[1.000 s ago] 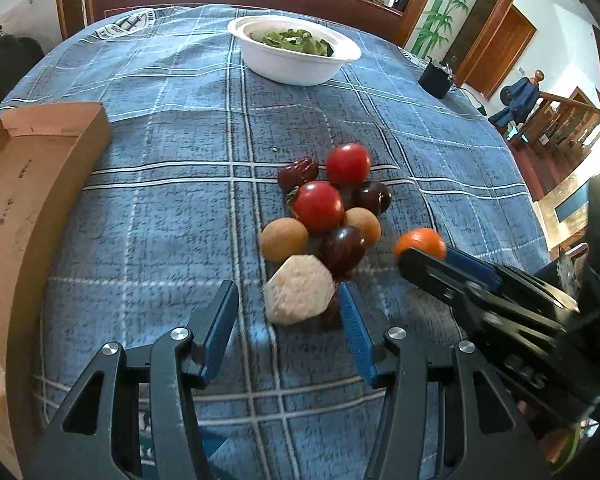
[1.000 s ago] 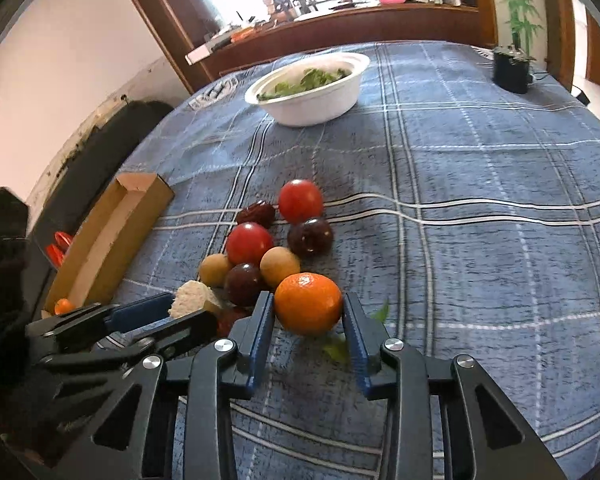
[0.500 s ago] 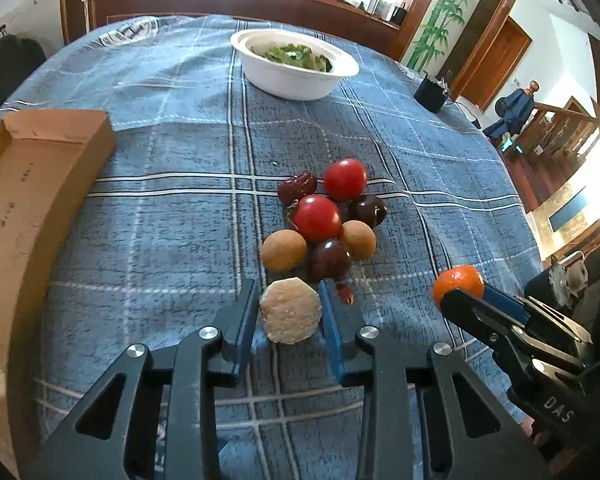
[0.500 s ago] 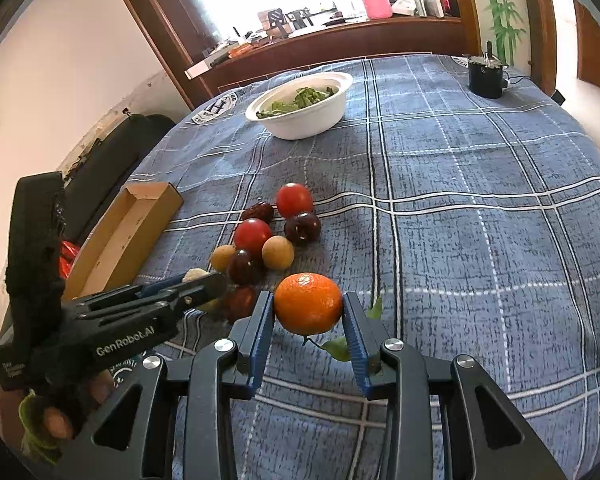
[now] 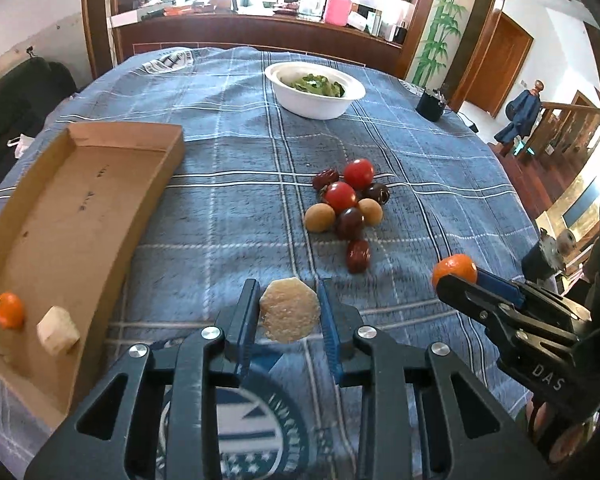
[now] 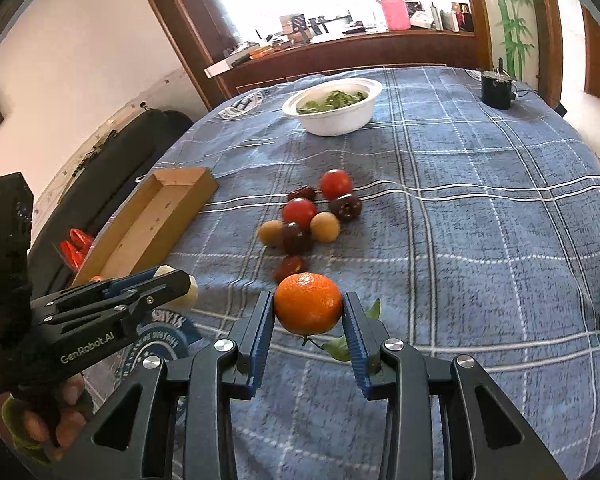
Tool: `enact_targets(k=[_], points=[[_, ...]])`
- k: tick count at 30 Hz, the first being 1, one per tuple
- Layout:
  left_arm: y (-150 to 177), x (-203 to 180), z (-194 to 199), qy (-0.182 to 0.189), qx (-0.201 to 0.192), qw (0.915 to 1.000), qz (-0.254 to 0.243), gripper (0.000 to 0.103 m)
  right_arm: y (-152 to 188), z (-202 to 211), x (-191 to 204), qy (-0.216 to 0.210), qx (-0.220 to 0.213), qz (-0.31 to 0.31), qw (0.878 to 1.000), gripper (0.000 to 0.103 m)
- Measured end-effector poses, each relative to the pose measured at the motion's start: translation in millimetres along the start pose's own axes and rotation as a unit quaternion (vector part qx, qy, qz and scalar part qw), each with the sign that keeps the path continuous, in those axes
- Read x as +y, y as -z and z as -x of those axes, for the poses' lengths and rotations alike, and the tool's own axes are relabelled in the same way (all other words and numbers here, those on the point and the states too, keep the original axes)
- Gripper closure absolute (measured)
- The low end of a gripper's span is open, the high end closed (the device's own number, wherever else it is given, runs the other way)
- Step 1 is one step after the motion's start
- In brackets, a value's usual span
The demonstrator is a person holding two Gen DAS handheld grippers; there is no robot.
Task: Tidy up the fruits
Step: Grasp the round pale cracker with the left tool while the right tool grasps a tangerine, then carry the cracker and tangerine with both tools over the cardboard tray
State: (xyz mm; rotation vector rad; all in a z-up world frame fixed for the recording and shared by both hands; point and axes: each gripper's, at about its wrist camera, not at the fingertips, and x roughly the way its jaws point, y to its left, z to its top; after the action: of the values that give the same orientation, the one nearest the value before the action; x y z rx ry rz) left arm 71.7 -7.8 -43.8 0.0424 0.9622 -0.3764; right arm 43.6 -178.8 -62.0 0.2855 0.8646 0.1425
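My left gripper (image 5: 289,314) is shut on a pale peeled fruit chunk (image 5: 289,314) and holds it above the cloth, near the table's front. My right gripper (image 6: 309,312) is shut on an orange tangerine (image 6: 309,309) with a leaf on its stem, also lifted. A cluster of red tomatoes (image 5: 358,173), dark plums (image 5: 350,222), tan round fruits (image 5: 319,217) and red dates (image 5: 358,255) lies mid-table. A cardboard tray (image 5: 100,184) at the left holds a small tangerine (image 5: 9,309) and a pale chunk (image 5: 57,330).
A white bowl of greens (image 5: 315,89) stands at the back of the blue plaid tablecloth (image 5: 228,216). A small black cup (image 5: 431,103) sits at the back right. A wooden counter runs behind the table. A dark bag (image 6: 132,136) lies left of the table.
My left gripper closed on the pale chunk and lifted it back from the cluster. My right gripper rose and drew back with the tangerine. The tray now shows in full.
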Motion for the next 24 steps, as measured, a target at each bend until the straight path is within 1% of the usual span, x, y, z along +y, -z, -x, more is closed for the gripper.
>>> enact_targets(k=[4, 7, 12, 24], points=[[7.6, 3.4, 13.4, -0.013, -0.009, 0.9999, -0.004, 0.076, 4.4, 6.7, 13.2, -0.005, -0.005, 0.009, 1.000, 0.067], [11.8, 7.1, 22.9, -0.033, -0.020, 0.9992, -0.007, 0.076, 7.0, 9.8, 22.9, -0.009, -0.007, 0.015, 1.000, 0.067], [14.9, 12.5, 33.0, -0.057, -0.031, 0.9978, -0.008, 0.076, 10.6, 10.7, 37.5, -0.013, -0.005, 0.026, 1.000, 0.067], [18.5, 29.9, 46.3, -0.074, -0.045, 0.9962, 0.007, 0.076, 14.2, 11.6, 62.3, -0.019, -0.003, 0.045, 0.999, 0.068]])
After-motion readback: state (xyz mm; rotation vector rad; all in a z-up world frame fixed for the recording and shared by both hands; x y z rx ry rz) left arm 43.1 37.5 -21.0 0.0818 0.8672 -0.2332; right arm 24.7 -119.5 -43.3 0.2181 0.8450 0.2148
